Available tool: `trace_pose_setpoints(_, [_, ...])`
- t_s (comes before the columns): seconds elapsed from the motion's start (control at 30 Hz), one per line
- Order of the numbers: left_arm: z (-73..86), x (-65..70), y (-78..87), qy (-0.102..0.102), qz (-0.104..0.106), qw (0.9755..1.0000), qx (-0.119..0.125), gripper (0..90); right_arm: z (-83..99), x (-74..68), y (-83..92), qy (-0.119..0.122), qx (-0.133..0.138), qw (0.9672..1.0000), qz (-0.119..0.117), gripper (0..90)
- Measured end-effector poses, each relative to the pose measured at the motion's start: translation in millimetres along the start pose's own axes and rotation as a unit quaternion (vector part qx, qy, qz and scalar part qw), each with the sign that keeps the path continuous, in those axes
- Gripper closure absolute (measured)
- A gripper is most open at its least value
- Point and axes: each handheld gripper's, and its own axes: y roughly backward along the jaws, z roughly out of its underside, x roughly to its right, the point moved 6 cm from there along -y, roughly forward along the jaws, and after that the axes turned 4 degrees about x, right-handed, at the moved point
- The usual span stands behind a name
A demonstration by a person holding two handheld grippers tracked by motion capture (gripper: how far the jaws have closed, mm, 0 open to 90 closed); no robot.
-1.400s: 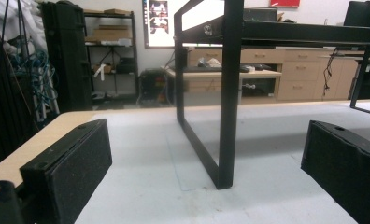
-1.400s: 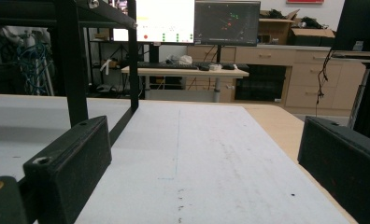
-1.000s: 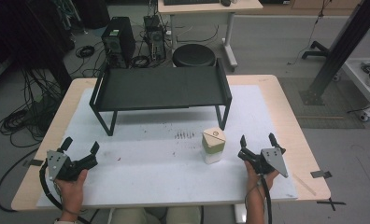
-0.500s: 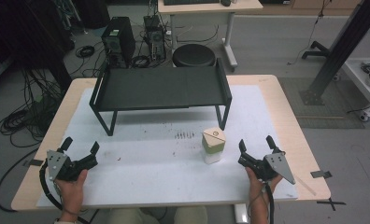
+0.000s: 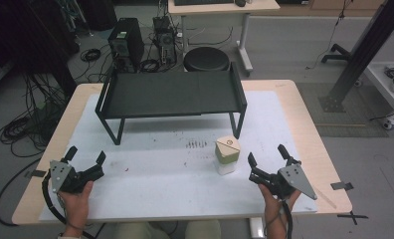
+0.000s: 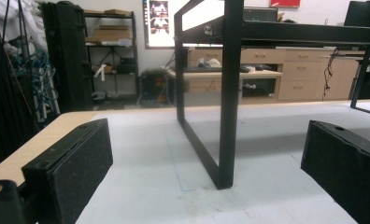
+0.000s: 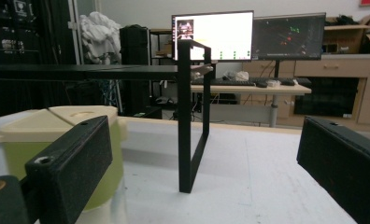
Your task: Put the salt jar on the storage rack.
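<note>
open mat [image 5: 160, 164] btwn grippers; carton [image 5: 227, 155] blocks right, rack [image 5: 172, 97] behind.

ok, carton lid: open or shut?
Shut. The carton stands upright, and its cream lid sits flat across the top in the high view.

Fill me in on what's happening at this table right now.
A person sits at the table holding a two-jaw gripper in each hand, and neither is gripping anything. The left gripper rests near the front left corner, jaws open and facing the black raised shelf. The right gripper is open too, just right of a small green and cream container standing in front of the shelf's right leg. The container is untouched and the shelf top looks bare.
</note>
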Motion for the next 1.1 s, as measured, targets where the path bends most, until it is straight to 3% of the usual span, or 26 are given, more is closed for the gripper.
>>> trace_pose_setpoints(0.1, [0.0,0.0,0.0,0.0,0.0,1.0,0.0,2.4,-5.1,-6.3,2.2,0.003,0.01,0.9999,-0.006,3.4])
trace_pose_setpoints(0.23, [0.0,-0.1,0.1,0.0,0.0,1.0,0.0,2.4,-9.3,-12.7,4.6,-0.024,0.01,0.9995,-0.015,3.5])
trace_pose_setpoints(0.37, [0.0,-0.1,0.0,0.0,0.0,1.0,0.0,2.4,-11.3,-21.1,6.5,-0.018,-0.001,0.9995,-0.025,3.4])
trace_pose_setpoints(0.6, [0.0,-0.1,0.2,0.0,0.0,1.0,0.0,2.4,-13.5,-38.9,6.2,-0.01,0.012,0.999,-0.042,2.1])
trace_pose_setpoints(0.8, [0.0,-0.2,0.2,0.0,0.0,1.0,0.0,2.4,-11.5,-52.9,3.3,0.0,0.005,0.9983,-0.057,2.2])
trace_pose_setpoints(1.1, [0.0,-0.1,0.4,0.0,0.001,1.0,0.001,2.4,-9.7,-64.8,-1.3,0.002,-0.002,0.9977,-0.067,2.2])
